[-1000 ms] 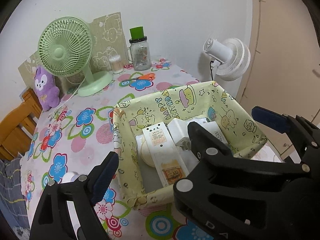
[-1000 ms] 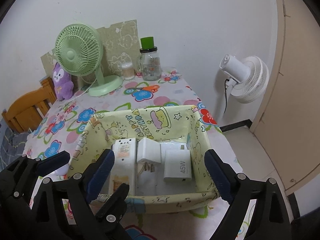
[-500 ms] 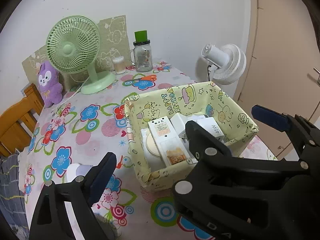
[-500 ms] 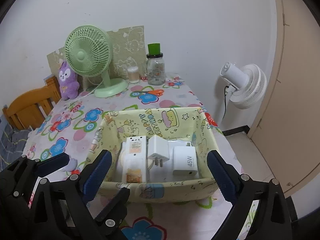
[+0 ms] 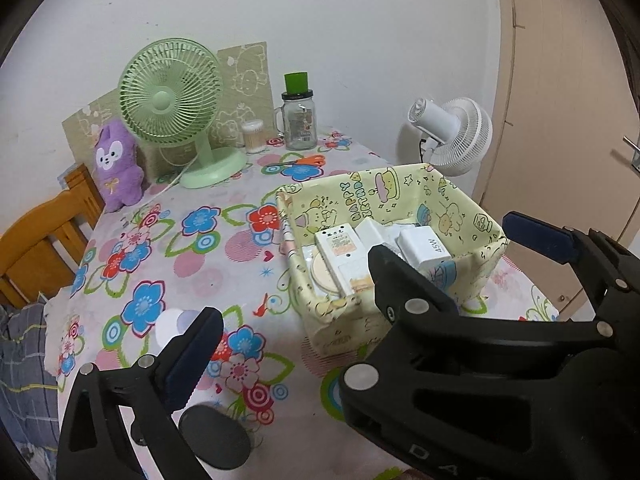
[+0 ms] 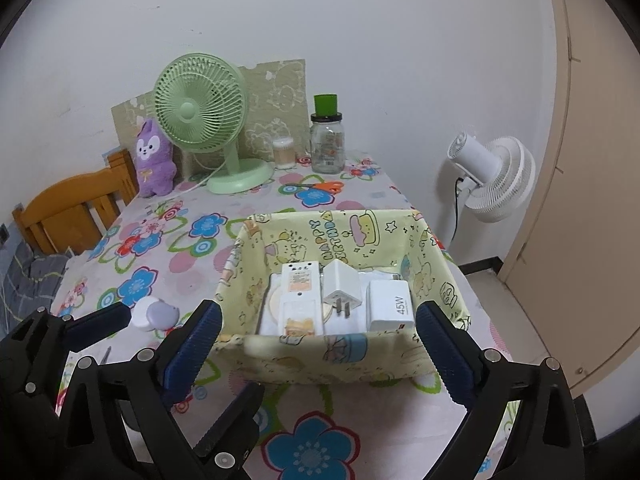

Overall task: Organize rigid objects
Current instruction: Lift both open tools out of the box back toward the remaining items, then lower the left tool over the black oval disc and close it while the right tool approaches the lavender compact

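Note:
A yellow cartoon-print fabric basket (image 6: 352, 364) (image 5: 472, 268) stands on the flowered table near its right edge. It holds a long white power strip (image 6: 300, 296) (image 5: 340, 256), a white plug adapter (image 6: 342, 286), a 45W charger (image 6: 390, 306) (image 5: 426, 246) and a round white disc (image 6: 276, 300). A small white and lilac object (image 6: 154, 314) (image 5: 172, 324) lies on the table left of the basket. My right gripper (image 6: 316, 356) is open and empty in front of the basket. My left gripper (image 5: 364, 284) is open and empty, and its fingers also show at the lower left of the right wrist view (image 6: 96, 326).
At the back stand a green desk fan (image 6: 204, 116), a purple plush (image 6: 154, 160), a glass jar with a green lid (image 6: 328, 140), a cotton-swab tub (image 6: 284, 154) and orange scissors (image 6: 320, 187). A wooden chair (image 6: 68, 208) is at the left, a white floor fan (image 6: 496, 176) at the right.
Both grippers have pulled back and up from the basket, which looks smaller and farther. The small white and lilac object has come into view. Both grippers stay open.

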The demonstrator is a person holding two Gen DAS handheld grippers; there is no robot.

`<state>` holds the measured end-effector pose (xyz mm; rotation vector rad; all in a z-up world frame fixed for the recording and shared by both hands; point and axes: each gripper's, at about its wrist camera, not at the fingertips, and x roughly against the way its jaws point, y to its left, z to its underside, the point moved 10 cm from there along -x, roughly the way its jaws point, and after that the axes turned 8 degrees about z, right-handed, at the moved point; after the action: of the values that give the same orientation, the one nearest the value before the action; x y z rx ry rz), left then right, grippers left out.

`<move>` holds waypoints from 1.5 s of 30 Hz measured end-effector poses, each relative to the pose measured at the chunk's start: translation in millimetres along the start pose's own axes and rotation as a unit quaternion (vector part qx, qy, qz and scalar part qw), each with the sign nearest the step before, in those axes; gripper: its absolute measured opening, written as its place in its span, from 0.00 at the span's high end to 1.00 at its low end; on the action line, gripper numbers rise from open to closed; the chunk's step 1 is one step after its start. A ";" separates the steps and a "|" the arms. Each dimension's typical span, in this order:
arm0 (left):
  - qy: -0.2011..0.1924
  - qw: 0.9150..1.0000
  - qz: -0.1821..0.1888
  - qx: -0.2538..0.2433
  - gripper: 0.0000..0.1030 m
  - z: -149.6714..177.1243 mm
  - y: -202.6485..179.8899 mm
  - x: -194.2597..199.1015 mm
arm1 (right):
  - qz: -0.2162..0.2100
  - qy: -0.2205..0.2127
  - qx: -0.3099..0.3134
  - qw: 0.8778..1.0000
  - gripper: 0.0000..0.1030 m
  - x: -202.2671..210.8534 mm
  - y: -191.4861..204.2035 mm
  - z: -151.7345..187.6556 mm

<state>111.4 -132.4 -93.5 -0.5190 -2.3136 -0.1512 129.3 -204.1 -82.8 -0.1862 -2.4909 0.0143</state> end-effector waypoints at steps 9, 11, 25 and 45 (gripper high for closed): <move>-0.007 1.000 -0.018 0.007 0.00 13.3 14.0 14.6 | 0.002 -0.022 0.016 1.000 0.00 15.9 16.9 4.4; -0.008 1.000 -0.022 0.010 0.00 16.5 17.8 17.7 | -0.001 -0.025 0.017 1.000 0.00 18.8 20.0 5.8; -0.004 0.999 -0.027 0.021 0.00 38.3 33.6 25.3 | -0.001 -0.032 0.021 0.999 0.00 28.1 38.3 21.1; 0.001 0.997 -0.056 0.052 0.01 76.7 74.0 25.0 | -0.023 -0.023 0.049 0.998 0.00 24.4 79.7 51.8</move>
<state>75.9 -37.1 -134.1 -0.3370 -2.3360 -0.0843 89.4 -120.1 -114.0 -0.0886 -2.5320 0.1234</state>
